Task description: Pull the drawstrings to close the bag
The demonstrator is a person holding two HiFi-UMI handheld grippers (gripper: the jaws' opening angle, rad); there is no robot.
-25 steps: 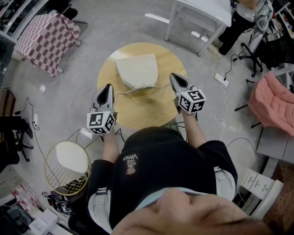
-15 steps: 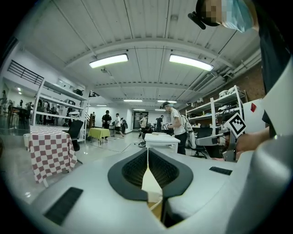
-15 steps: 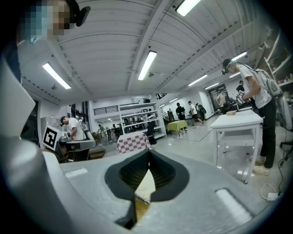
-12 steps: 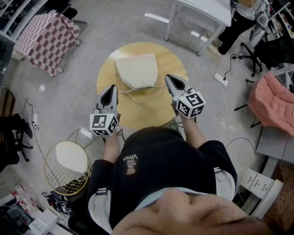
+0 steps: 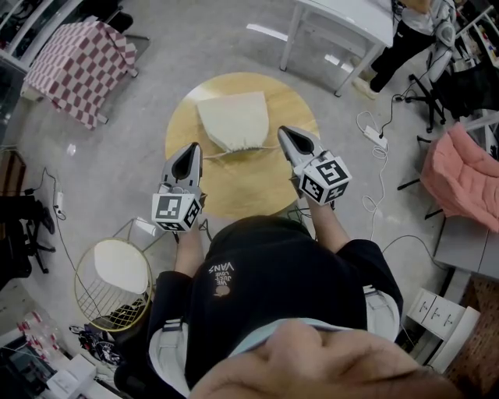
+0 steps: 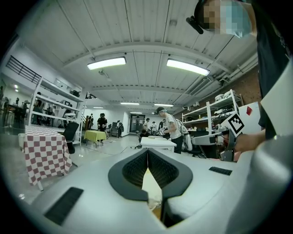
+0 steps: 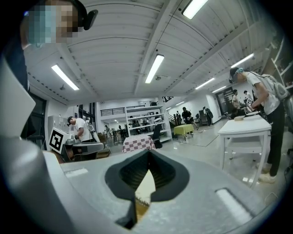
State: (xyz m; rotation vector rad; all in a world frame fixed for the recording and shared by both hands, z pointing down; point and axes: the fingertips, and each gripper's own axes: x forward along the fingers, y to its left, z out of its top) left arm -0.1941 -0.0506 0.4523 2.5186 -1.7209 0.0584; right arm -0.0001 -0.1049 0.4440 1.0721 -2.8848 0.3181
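Note:
A cream drawstring bag (image 5: pixel 232 118) lies on the round wooden table (image 5: pixel 234 191), with its gathered mouth toward me. A thin drawstring (image 5: pixel 214 155) runs from the mouth to my left gripper (image 5: pixel 193 148), whose jaws are shut on its end. Another drawstring (image 5: pixel 267 146) leads right to my right gripper (image 5: pixel 282 134), also shut on it. In the left gripper view the left gripper (image 6: pixel 148 151) has its tips meeting, with the bag (image 6: pixel 150 185) showing pale through the gap below. The right gripper (image 7: pixel 149 153) looks the same, its tips together over the bag (image 7: pixel 145 187).
A wire basket (image 5: pixel 113 284) stands on the floor at my lower left. A checked-cloth table (image 5: pixel 78 66) is at far left and a white table (image 5: pixel 343 19) behind the round one. Cables (image 5: pixel 380 148) trail on the floor to the right, near a pink cloth (image 5: pixel 468 167).
My right gripper has risen and shifted a little left with its drawstring. The left gripper has edged slightly right. The bag has stayed in place.

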